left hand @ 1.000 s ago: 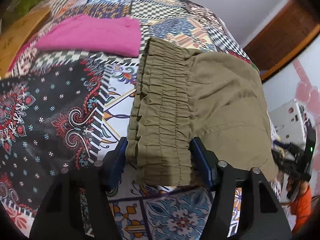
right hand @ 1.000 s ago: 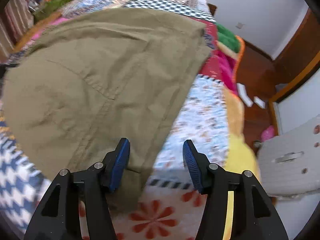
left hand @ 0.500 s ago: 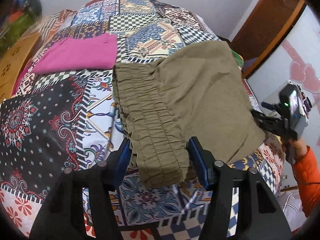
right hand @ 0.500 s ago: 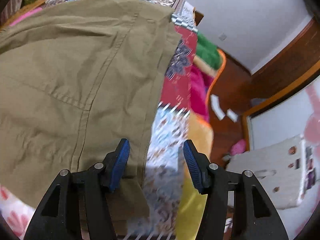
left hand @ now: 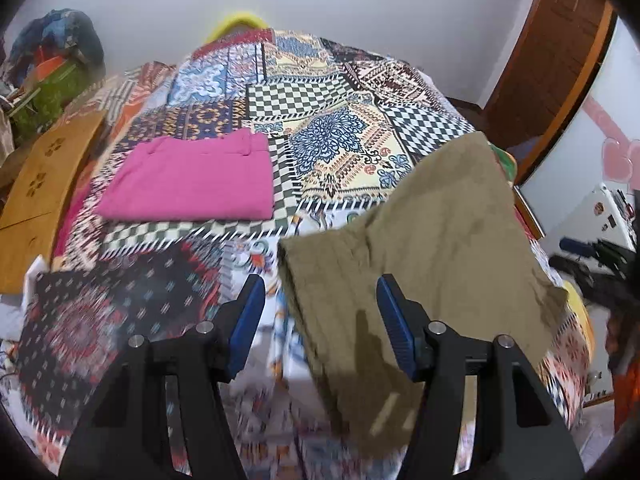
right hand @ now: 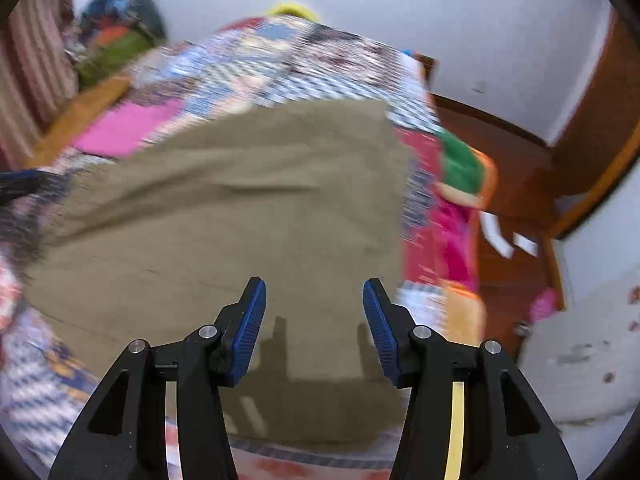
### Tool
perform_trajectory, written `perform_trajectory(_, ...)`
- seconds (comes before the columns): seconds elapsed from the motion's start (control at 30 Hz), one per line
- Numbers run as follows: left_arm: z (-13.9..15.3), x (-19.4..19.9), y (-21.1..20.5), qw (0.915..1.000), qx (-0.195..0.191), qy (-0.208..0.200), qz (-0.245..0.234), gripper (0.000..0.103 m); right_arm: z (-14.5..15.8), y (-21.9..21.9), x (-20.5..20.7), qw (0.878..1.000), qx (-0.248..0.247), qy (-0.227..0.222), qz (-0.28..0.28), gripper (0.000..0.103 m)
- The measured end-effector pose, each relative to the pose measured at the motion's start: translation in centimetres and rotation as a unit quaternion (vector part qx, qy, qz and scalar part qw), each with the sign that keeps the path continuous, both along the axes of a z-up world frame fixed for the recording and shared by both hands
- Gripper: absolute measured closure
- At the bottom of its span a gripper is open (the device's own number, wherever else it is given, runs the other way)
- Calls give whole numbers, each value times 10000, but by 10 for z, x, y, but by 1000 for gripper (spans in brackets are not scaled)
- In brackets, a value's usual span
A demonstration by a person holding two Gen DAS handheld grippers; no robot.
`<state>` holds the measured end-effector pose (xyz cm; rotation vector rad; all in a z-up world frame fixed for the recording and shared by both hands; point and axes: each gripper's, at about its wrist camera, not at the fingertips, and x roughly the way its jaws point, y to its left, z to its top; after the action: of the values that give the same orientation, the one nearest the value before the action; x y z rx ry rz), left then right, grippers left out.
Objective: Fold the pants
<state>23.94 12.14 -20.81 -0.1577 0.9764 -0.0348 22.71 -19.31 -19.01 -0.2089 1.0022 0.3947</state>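
Toward the near right corner of the patchwork bedspread lay the olive pants, already folded into a broad rectangle; we read their long axis as running from the near edge of the bed away toward its right edge. Our left gripper hung above the pants' left border with its jaws apart, the right pad over the cloth and the left pad over bare bedspread, neither pad pressing on anything. Our right gripper hung above the near part of the pants, jaws likewise apart and empty; motion blur hid finer detail there. Both pairs of jaws had just been closing slightly, with no cloth between the pads. Both tools stood over the same near end, one toward each side border, so we judged neither hand clearly nearer. A folded pink garment lay well apart, toward the far left.
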Motion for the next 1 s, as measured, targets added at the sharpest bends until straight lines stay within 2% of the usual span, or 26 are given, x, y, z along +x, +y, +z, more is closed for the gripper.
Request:
perform_trajectory(0.1,-25,30,0,9996,-55,268,35,45,-3,35,1,9990,344,121,274,56)
perform_trajectory(0.2,-43,44,-1,9988,163,423,166,45,-14,65,0,9966,508,331,553,56)
perform_trajectory(0.3,-57,49,6,9984,220,449,255,44,-40,90,-3,9953,140,494,821,56)
perform_trajectory(0.4,-65,51,10,9980,286,473,296,43,-53,88,-8,9953,99,480,836,56)
perform_trajectory(0.5,-71,54,13,9962,602,442,439,38,-52,83,-7,9943,155,589,872,56)
perform_trajectory(0.53,-72,56,16,9960,576,469,486,36,-53,80,-8,9940,147,609,894,56)
perform_trajectory(0.6,-76,60,26,9960,293,579,622,36,-56,82,-14,9940,89,599,913,57)
perform_trajectory(0.67,-76,62,26,9957,238,608,661,37,-55,83,-15,9938,7,584,942,56)
perform_trajectory(0.83,-59,57,18,9955,489,597,555,38,-48,74,-20,9939,143,692,850,55)
perform_trajectory(1.0,-15,26,19,9982,208,238,516,37,-25,43,-26,9961,393,628,484,54)
